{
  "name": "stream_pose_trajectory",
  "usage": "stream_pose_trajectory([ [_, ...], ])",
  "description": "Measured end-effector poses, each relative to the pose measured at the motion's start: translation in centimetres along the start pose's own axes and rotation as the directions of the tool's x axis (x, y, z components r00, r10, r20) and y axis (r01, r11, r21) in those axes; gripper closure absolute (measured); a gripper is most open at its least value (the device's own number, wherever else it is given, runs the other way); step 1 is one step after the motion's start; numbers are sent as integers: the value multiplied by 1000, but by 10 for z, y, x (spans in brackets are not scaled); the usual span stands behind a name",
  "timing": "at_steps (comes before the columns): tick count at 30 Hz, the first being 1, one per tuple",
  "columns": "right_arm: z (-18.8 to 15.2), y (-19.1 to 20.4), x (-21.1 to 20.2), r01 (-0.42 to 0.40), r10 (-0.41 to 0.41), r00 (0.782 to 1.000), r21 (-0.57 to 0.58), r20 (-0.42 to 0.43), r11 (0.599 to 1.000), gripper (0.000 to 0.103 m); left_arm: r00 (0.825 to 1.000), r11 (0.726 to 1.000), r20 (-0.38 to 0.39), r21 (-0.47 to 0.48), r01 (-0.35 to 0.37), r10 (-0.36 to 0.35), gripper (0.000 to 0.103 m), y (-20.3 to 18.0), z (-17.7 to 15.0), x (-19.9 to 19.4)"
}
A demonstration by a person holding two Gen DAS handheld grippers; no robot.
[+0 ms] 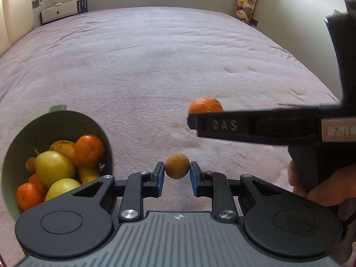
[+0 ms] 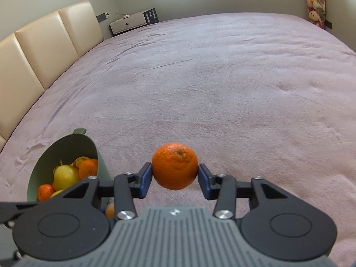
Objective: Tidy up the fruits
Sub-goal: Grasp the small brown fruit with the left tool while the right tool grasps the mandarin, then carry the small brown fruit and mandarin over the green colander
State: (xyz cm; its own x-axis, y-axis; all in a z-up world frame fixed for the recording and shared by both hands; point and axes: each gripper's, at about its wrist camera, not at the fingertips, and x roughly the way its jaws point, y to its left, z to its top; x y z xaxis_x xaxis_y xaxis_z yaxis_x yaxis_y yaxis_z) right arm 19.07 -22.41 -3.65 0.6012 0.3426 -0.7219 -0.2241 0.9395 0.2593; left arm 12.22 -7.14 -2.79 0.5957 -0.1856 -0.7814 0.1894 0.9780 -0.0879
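Left wrist view: your left tongs clamp a small brown fruit, right tongs an orange; next, carry both over the green bowl at the bed's near edge.

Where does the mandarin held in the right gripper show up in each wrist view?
Left wrist view: mandarin right of centre, mostly hidden behind the right gripper's finger.
Right wrist view: mandarin at lower centre, clamped in the right gripper.
Shared landmark: green fruit bowl, at lower left in both.
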Motion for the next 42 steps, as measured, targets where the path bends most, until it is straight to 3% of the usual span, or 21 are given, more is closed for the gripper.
stream_pose_trajectory([
  [11,-28,21,-35,23,-24,1000,-83,-11,996,61,998,998,46,-50,-30,33,76,26,-5,-46],
  [24,-44,62,-52,-10,4,999,-180,-33,984,61,992,980,97,-191,-58,77,76,75,-2,-75],
  [42,-19,134,-35,-122,116,993,-327,-38,937,61,985,923,118,-377,-71,124,76,156,4,-79],
])
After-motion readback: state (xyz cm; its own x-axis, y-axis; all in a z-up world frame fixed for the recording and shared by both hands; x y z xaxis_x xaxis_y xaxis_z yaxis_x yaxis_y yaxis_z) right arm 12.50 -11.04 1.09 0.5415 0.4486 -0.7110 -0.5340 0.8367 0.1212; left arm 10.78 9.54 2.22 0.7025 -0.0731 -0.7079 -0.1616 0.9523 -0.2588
